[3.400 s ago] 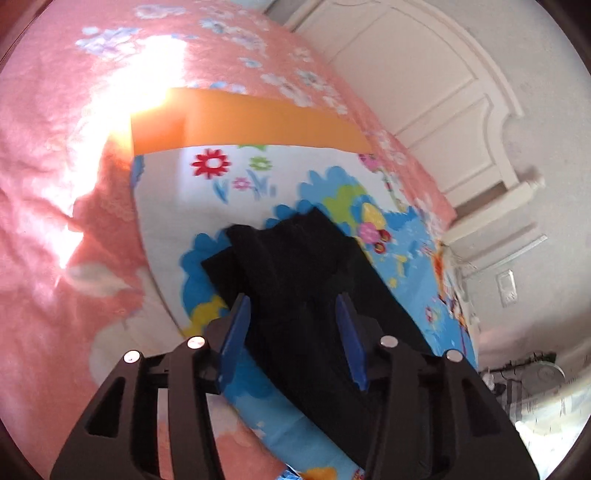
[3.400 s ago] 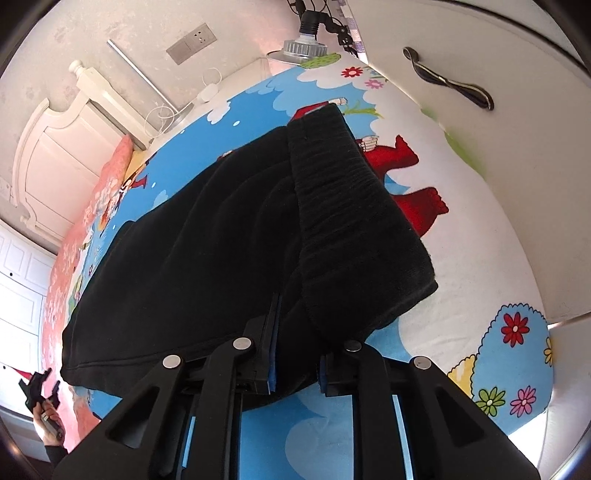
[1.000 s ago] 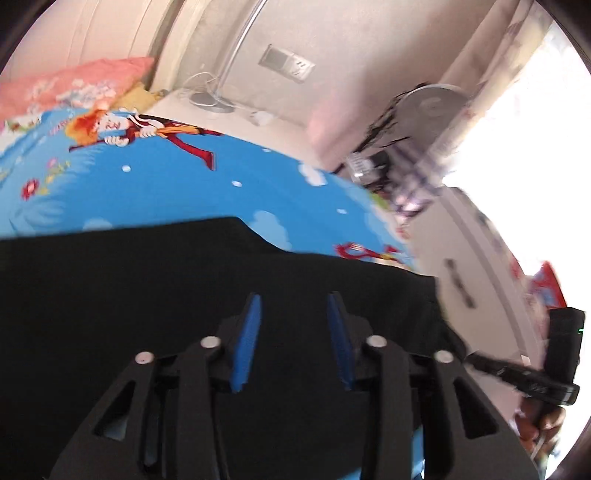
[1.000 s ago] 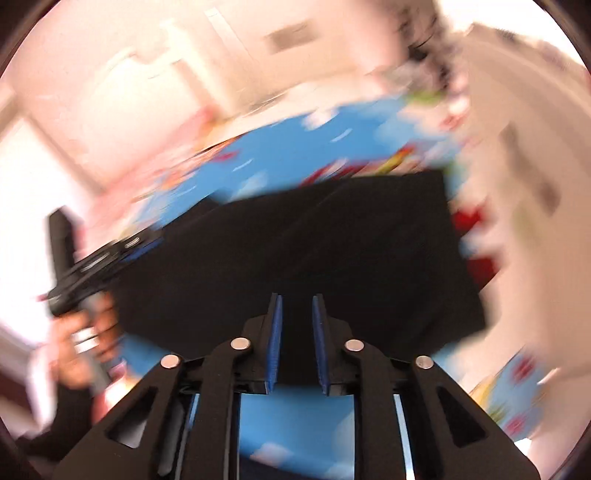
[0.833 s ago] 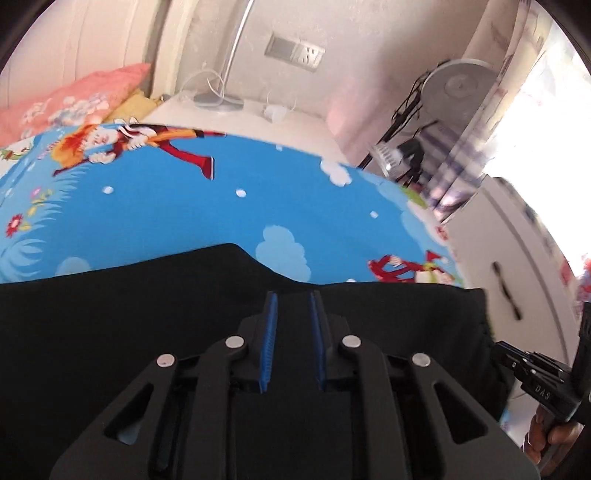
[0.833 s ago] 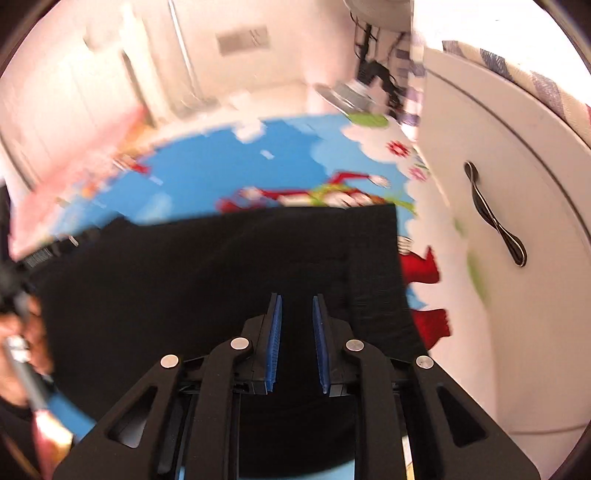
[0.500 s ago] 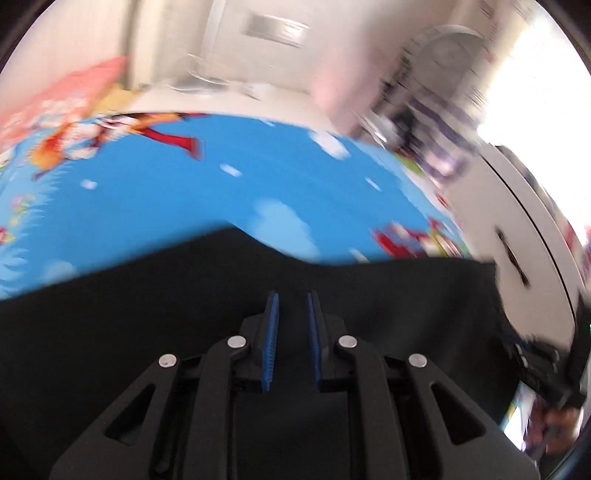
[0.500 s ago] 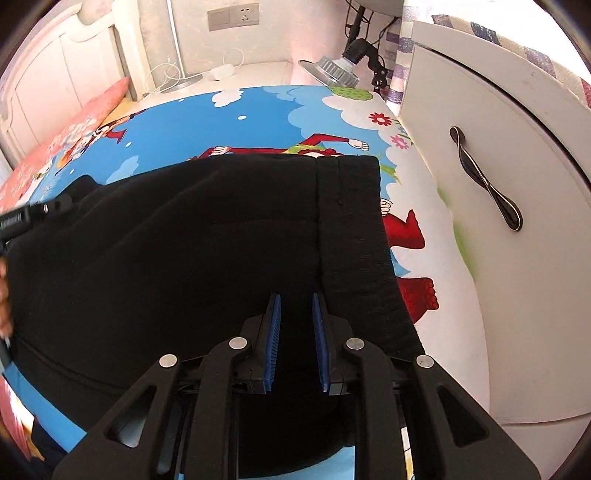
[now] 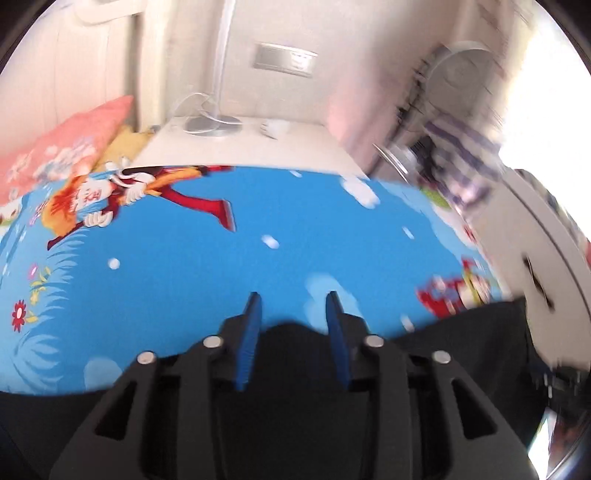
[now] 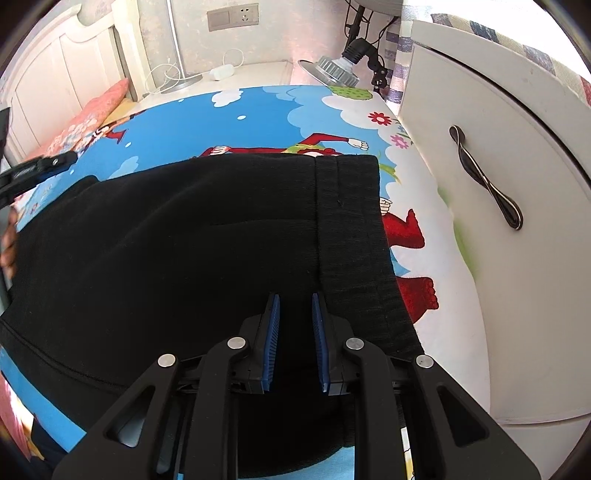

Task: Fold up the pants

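Surface: bed with a blue cartoon-print sheet (image 10: 221, 125); white wall with a socket plate behind, white cabinet on the right side.
Right tongs (image 10: 294, 325): blue pads parted by a narrow gap, nothing between them; they sit low over the near part of the black pants.
Pants (image 10: 166, 258): black, lying flat on the sheet in the right wrist view; ribbed waistband (image 10: 354, 229) runs along their right edge, just right of the right tongs.
Left tongs (image 9: 293, 321): blue pads spread wide, nothing gripped; a fold of the pants' cloth shows between and below the pads. View is motion-blurred.
Left tongs seen from right wrist: a black bar at the far left edge, beside the pants' far left corner.
Sheet print: red-and-orange cartoon figures, white clouds, small flowers.
Cabinet (image 10: 517, 147): white door with a curved dark metal handle (image 10: 487, 177), right of the bed.
Pillow (image 9: 62, 151): pink floral, at the far left of the bed.
Lamp (image 10: 332, 66): silver reflector on a black clamp arm, beyond the sheet's far edge.
Wall socket (image 10: 232, 16): grey plate, farthest back.
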A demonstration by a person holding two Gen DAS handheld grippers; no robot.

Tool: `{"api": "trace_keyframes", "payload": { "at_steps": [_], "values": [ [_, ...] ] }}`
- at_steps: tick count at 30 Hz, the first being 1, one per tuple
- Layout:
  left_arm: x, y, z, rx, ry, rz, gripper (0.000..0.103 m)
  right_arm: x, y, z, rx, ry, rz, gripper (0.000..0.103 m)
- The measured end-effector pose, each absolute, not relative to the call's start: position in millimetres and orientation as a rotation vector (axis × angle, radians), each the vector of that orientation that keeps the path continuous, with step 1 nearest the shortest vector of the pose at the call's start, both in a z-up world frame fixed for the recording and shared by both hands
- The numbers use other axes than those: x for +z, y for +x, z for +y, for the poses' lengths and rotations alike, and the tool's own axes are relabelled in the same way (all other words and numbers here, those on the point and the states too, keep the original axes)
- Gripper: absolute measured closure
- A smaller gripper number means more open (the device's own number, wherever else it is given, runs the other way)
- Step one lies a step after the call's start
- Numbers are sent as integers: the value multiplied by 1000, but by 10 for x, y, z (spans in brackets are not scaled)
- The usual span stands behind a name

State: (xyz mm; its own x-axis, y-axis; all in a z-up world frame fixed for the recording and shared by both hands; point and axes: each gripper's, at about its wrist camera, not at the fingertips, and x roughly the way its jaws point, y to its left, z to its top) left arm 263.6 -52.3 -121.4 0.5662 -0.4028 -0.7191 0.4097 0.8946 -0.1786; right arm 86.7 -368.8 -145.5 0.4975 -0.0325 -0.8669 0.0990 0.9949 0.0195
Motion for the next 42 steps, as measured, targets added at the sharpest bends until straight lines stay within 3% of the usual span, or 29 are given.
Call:
{"api": "trace_keyframes", "payload": {
  "at_steps": [5, 8, 11, 12, 13, 14, 16, 20, 22, 24, 25, 27, 28, 33, 35, 38, 40, 42],
  "values": [
    [-1555, 2509, -926, -388, 288, 919, 67, -1461, 856, -3653, -88, 53, 1045, 86],
    [-1622, 2694, -1040, -352, 353, 895, 58, -1460, 837, -3634, -93, 44, 1040, 86],
    [-1632, 2817, -1027, -336, 321, 903, 57, -1462, 831, -3611, -102, 36, 1039, 86],
    [-1622, 2873, -988, -330, 290, 907, 59, -1459, 831, -3607, -104, 38, 1041, 86],
    [-1588, 2911, -920, -308, 247, 905, 70, -1459, 833, -3607, -106, 42, 1043, 86],
    [-1533, 2925, -823, -307, 187, 902, 70, -1451, 833, -3610, -106, 47, 1046, 86],
    [-1355, 2860, -574, -346, 24, 869, 68, -1417, 834, -3626, -107, 65, 1050, 85],
    [-1143, 2609, -368, -350, -7, 793, 55, -1163, 911, -3644, -98, 95, 1009, 85],
    [-1150, 2485, -424, -417, -8, 799, 51, -1002, 1044, -3581, -83, 83, 960, 76],
    [-1179, 2364, -592, -439, 35, 805, 51, -911, 1175, -3516, -63, 77, 917, 44],
    [-1200, 2306, -704, -440, 50, 812, 51, -889, 1268, -3470, -49, 68, 893, 40],
    [-1328, 2257, -897, -438, 58, 888, 66, -952, 1492, -3406, -72, 23, 904, 39],
    [-1379, 2242, -974, -430, 68, 905, 83, -1013, 1584, -3414, -87, 16, 922, 40],
    [-1620, 2319, -1164, -359, 175, 924, 84, -1480, 1793, -3629, -154, -49, 1065, 38],
    [-1602, 2445, -1028, -356, 115, 932, 101, -1506, 1737, -3646, -153, -67, 1056, 37],
    [-1479, 2498, -668, -351, -21, 908, 100, -1553, 1689, -3679, -156, -54, 1051, 32],
    [-1341, 2386, -313, -290, -46, 856, 92, -1567, 1697, -3727, -155, -24, 1054, 29],
    [-1303, 2301, 60, -275, -93, 848, 89, -1559, 1697, -3727, -160, -28, 1052, 26]
  ]
}}
